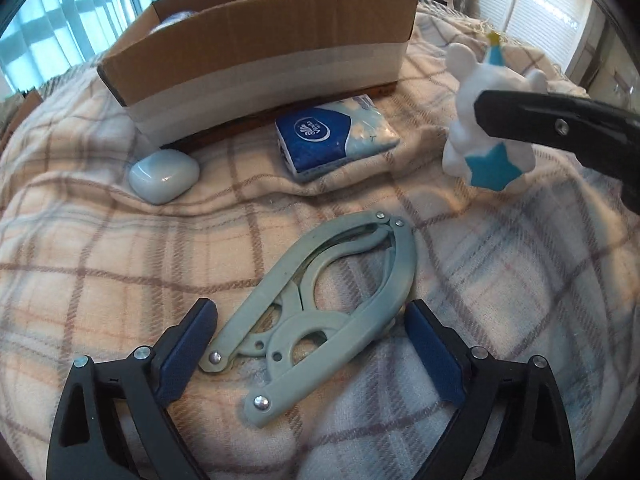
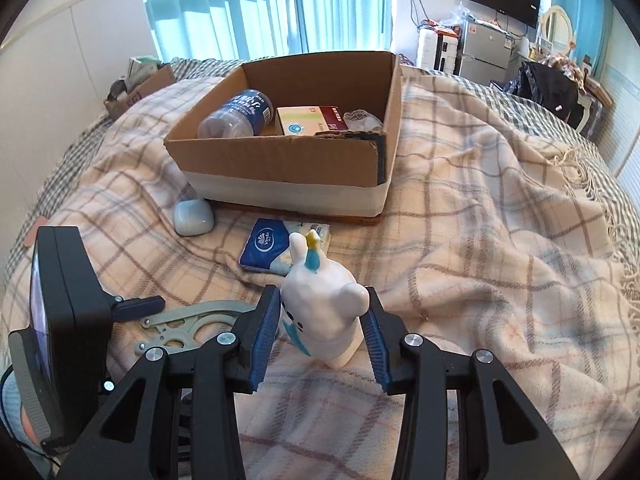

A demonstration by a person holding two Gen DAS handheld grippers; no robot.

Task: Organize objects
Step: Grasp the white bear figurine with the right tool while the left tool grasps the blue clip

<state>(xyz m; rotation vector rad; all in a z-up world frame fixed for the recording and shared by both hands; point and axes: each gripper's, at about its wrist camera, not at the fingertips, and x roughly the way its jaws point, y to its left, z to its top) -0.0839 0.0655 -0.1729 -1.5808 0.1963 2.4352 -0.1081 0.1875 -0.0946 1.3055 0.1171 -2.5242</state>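
Observation:
A pale green folding hanger lies flat on the plaid blanket between the open jaws of my left gripper, which touch nothing. It also shows in the right wrist view. A white bear figurine with a blue star stands upright between the pads of my right gripper; the pads sit close at both its sides, contact unclear. The figurine also shows in the left wrist view. A cardboard box holds a water bottle and a carton.
A blue tissue pack and a pale blue earbud case lie on the blanket just in front of the box. The plaid blanket covers the bed. A second small box sits far left; furniture stands behind.

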